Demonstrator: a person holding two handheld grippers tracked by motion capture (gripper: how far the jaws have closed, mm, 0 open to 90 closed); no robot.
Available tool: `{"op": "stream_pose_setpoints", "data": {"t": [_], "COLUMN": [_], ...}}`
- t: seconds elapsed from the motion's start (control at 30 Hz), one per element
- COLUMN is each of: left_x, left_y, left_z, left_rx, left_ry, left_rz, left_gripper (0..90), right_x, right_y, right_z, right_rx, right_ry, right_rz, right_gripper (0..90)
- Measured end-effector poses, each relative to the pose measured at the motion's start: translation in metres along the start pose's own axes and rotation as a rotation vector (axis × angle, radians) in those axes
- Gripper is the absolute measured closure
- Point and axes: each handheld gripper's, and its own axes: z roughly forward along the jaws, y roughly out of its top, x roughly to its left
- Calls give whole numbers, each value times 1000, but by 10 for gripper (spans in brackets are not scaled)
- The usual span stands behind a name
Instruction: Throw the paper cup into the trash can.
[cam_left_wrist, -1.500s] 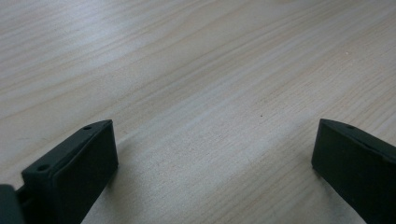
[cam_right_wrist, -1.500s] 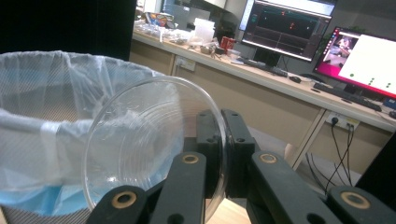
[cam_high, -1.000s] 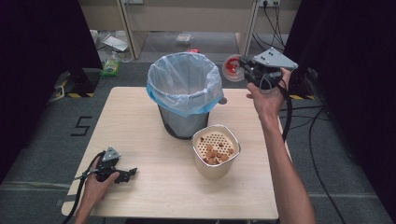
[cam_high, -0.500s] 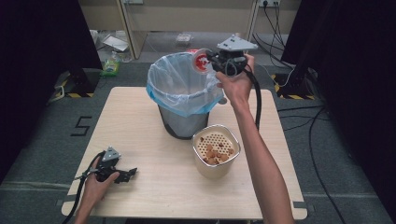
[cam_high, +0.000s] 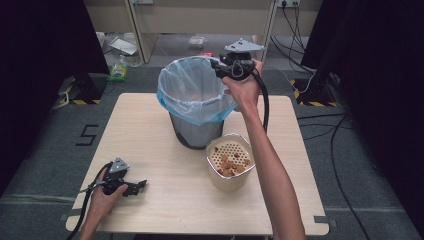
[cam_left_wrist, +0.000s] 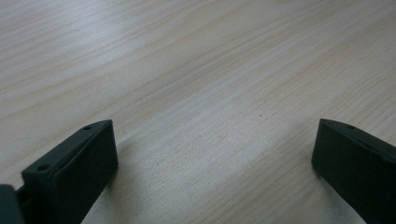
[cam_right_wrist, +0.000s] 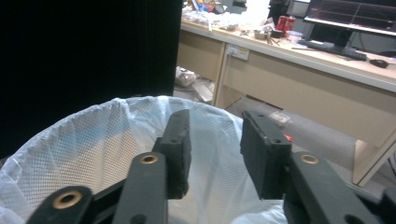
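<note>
Currently poised over the far rim of lined bin (cam_high: 192, 95): right gripper (cam_right_wrist: 212, 149), jaws parted, empty, presumably after release. Parked near left on table (cam_high: 165, 200): left gripper (cam_left_wrist: 210, 163), jaws wide apart.

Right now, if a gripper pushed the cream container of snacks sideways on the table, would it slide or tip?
Probably slide. The container looks squat, about as wide as tall, and stands on smooth wood table. It seems light: thin walls, with a shallow layer of snacks on its perforated insert. A push near the rim might tip it.
</note>
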Motion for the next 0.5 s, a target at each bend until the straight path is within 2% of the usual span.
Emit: {"op": "stream_pose_setpoints", "data": {"t": [0.2, 0.27, 0.33, 0.5], "left_x": [0, 0, 0, 0], "left_y": [0, 0, 0, 0], "left_z": [0, 0, 0, 0], "left_rx": [0, 0, 0, 0], "left_ry": [0, 1, 0, 0], "left_rz": [0, 0, 0, 0], "left_gripper": [0, 0, 0, 0], "right_x": [-14, -18, -22, -29], "right_y": [-6, -10, -16, -31], "right_z": [-22, -30, -37, -55], "right_rx": [12, 35, 43, 78], "right_ry": [-32, -55, -50, -61], "right_rz": [12, -6, 8, -4], "right_gripper": [544, 518, 497, 453]}}
